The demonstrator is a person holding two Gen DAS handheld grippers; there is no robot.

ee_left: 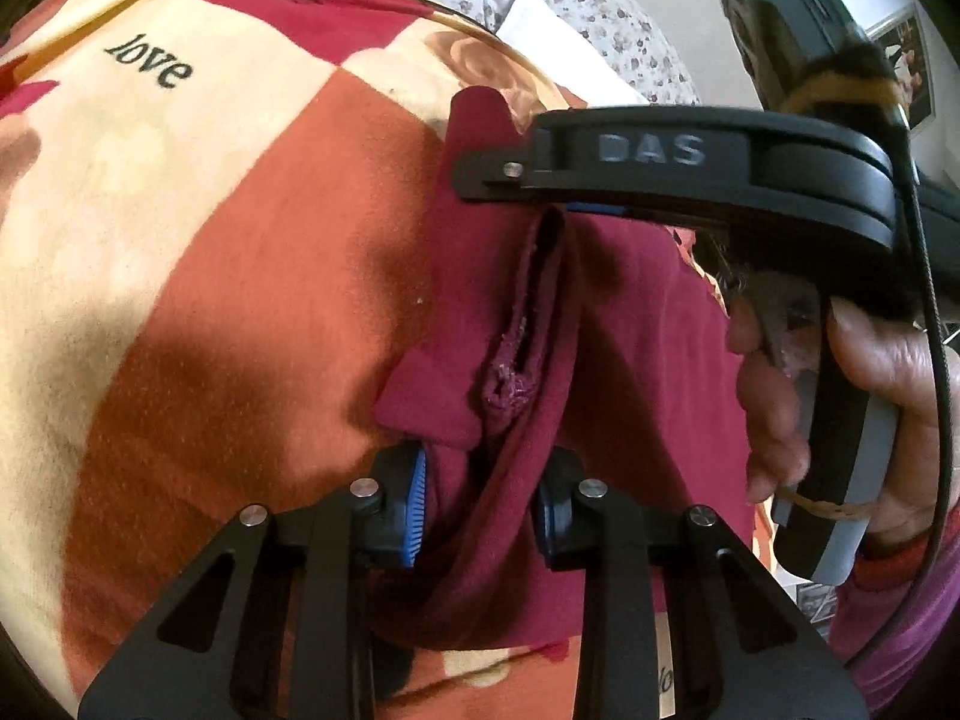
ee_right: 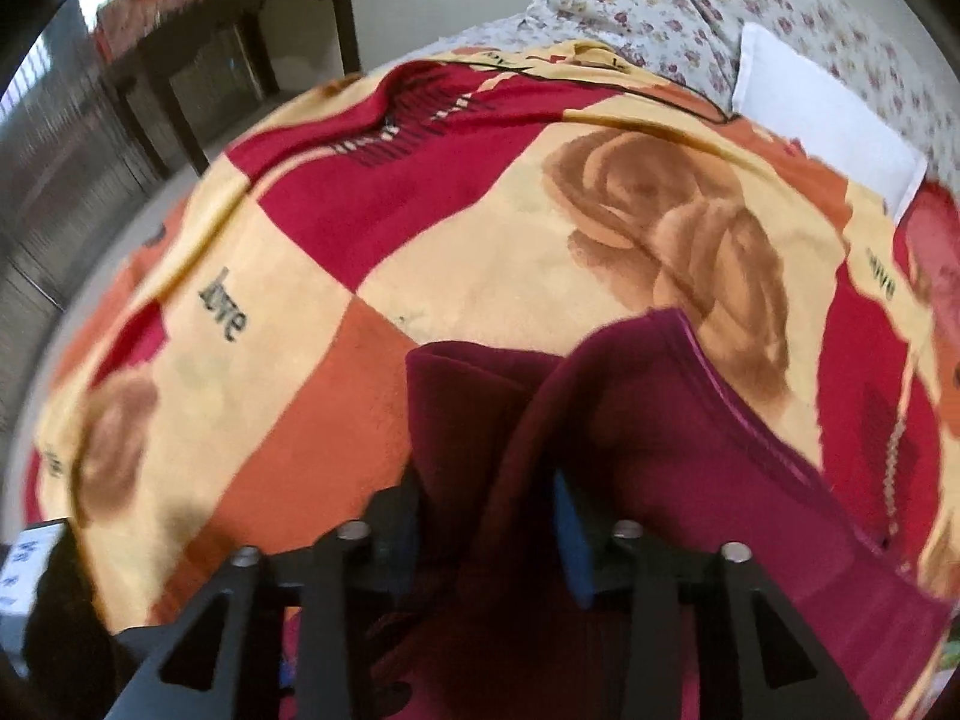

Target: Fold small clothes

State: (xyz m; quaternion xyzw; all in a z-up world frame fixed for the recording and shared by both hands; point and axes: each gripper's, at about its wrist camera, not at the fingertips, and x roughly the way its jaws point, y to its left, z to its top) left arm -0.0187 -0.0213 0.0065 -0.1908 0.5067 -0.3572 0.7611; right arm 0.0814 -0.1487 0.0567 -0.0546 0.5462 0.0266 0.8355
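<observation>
Gripping bunched maroon cloth, the left gripper had its blue pads pinched on a gathered fold of the maroon garment. The fabric ran forward from between its fingers and spread to the right of the claw over a patterned blanket. A frayed seam or hem sat just ahead of the left claw's tips, with a flat corner flap of the same cloth just left of it.

The right gripper showed in the left wrist view ahead of and above the left claw, lying sideways, "DAS" on its side, its tip touching the garment's far edge. The right hand wrapped its handle, off to the right.

In the right wrist view, the right gripper also had the maroon garment between its fingers; a blue pad pressed against cloth on the right side, the left pad was hidden by fabric. The frame was blurred. The garment fanned ahead and right of that claw on the blanket.

Beyond the blanket: a floral sheet, a white pillow ahead-right, and a dark wooden table ahead-left.
</observation>
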